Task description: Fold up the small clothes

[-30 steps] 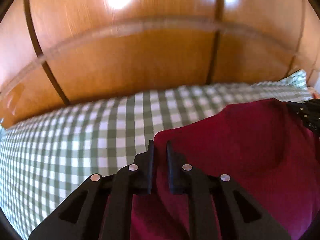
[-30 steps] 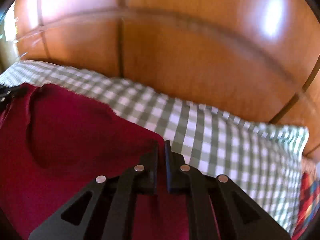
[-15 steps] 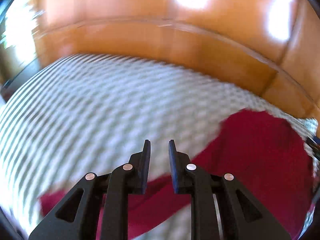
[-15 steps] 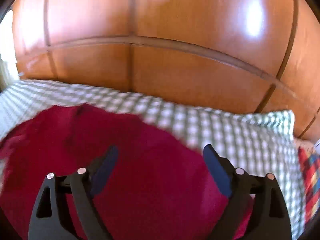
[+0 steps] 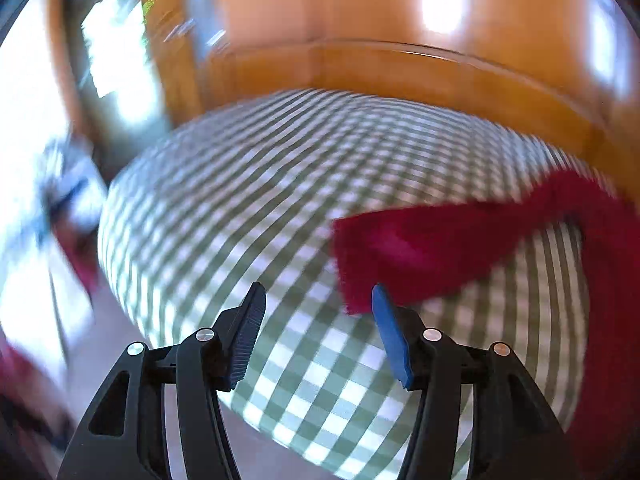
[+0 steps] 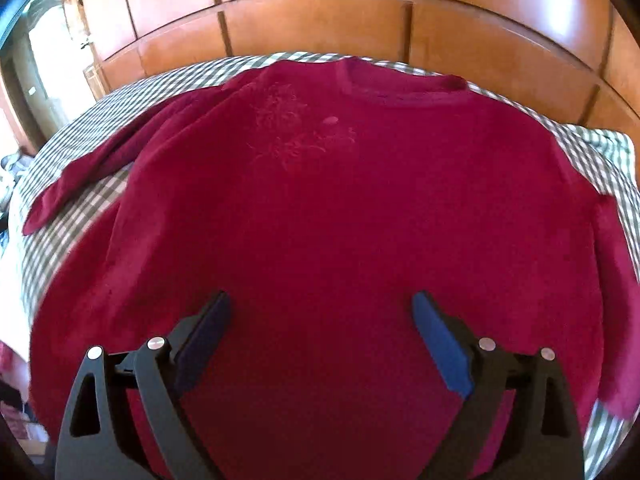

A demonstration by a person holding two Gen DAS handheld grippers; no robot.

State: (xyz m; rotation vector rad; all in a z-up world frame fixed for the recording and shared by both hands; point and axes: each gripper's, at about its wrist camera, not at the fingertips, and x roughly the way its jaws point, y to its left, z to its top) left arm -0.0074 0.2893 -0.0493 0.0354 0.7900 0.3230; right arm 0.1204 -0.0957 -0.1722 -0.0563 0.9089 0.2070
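Both tongs held the red top pinched a second ago, and now both have let go and spread wide. The left tongs [image 5: 318,334] have swung away to the left, so the left view now shows mostly the checked cloth [image 5: 248,208] and only one sleeve [image 5: 420,252] of the top. That view is blurry. The right tongs [image 6: 320,334] have pulled back, so the whole front of the top now shows.

The red top [image 6: 320,200] lies flat and spread out on the green and white checked cloth, front side up. Its neck [image 6: 400,84] points toward the wooden wall [image 6: 320,20] at the far side. A faint flower pattern [image 6: 296,128] sits on the chest. One sleeve stretches out to the left across the cloth, with its cuff [image 6: 38,210] near the left edge. The other sleeve [image 6: 618,280] hangs down along the right side of the top.

The right tongs hover over the lower part of the top, with nothing between their blue pads [image 6: 440,344]. The left tongs hover over the bare checked cloth, and the end of the left sleeve lies just past their right pad [image 5: 390,336]. They hold nothing too. I cannot tell if that pad touches the sleeve.

A bright window [image 6: 44,64] shows at the far left.
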